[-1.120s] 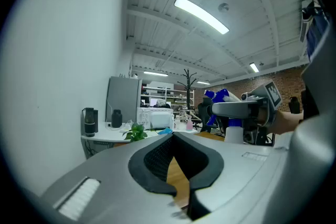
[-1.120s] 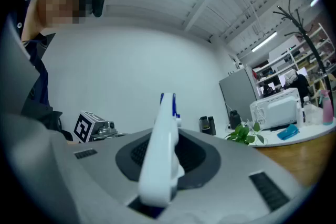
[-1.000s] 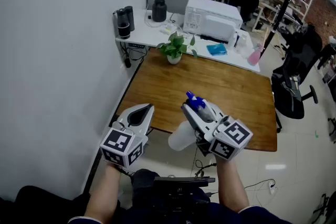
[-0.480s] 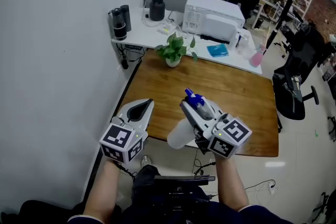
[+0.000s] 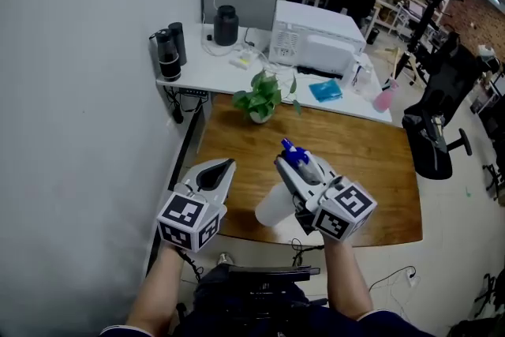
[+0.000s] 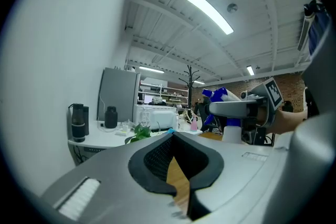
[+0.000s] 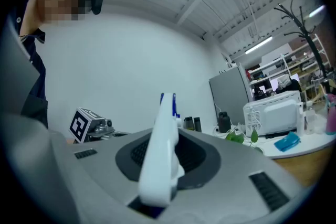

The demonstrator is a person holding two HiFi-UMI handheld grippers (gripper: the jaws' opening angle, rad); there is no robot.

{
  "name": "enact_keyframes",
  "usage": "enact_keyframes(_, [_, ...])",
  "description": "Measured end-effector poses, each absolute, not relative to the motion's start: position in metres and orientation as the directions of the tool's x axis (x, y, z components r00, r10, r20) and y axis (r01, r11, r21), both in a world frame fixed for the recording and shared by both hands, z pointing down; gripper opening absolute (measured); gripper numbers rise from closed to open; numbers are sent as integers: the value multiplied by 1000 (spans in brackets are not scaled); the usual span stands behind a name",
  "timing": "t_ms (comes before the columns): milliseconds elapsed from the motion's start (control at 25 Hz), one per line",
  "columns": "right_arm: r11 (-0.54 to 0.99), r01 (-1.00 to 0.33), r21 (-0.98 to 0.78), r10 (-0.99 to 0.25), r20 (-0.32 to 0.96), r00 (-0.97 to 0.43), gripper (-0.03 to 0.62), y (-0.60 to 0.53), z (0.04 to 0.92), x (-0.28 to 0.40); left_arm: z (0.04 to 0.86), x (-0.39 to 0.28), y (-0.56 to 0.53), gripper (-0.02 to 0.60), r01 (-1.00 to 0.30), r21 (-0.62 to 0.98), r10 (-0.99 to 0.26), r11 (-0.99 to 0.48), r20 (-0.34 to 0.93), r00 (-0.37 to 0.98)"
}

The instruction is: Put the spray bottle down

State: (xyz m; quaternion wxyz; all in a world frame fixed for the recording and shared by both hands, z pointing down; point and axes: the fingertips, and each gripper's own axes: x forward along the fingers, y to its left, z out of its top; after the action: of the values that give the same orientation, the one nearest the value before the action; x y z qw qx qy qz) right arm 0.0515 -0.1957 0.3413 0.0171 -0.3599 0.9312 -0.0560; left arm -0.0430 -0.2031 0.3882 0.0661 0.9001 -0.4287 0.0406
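Note:
The spray bottle (image 5: 278,201), white with a blue trigger head (image 5: 293,156), hangs from my right gripper (image 5: 288,166), which is shut on its neck and head over the near edge of the wooden table (image 5: 355,142). In the right gripper view the bottle's white head (image 7: 161,155) fills the gap between the jaws of the right gripper (image 7: 167,131). My left gripper (image 5: 223,167) is level beside it to the left, shut, with nothing in it. The left gripper view shows the left gripper (image 6: 171,134) with its jaw tips together, and the held bottle (image 6: 231,134) off to the right.
A potted plant (image 5: 260,97) stands at the table's far edge. Behind it a white counter (image 5: 209,63) carries a microwave (image 5: 316,35), dark flasks (image 5: 167,50), a blue cloth (image 5: 325,91) and a pink bottle (image 5: 384,95). An office chair (image 5: 434,138) stands right; a wall is left.
Both grippers have moved forward toward the table, side by side, and now hang over its near edge. The right gripper still holds the spray bottle.

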Motion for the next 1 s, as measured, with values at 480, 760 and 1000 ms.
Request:
enact_keyframes(480, [626, -780, 17, -779, 41, -625, 80, -276, 385, 37, 417, -60, -251, 5, -752, 139, -732, -644, 176, 659])
enact_keyframes(760, [607, -793, 55, -794, 32, -607, 80, -318, 404, 35, 427, -50, -261, 5, -757, 150, -731, -636, 196, 653])
enact_keyframes(1000, [602, -795, 73, -798, 47, -600, 80, -341, 421, 31, 436, -45, -265, 5, -756, 153, -724, -637, 219, 654])
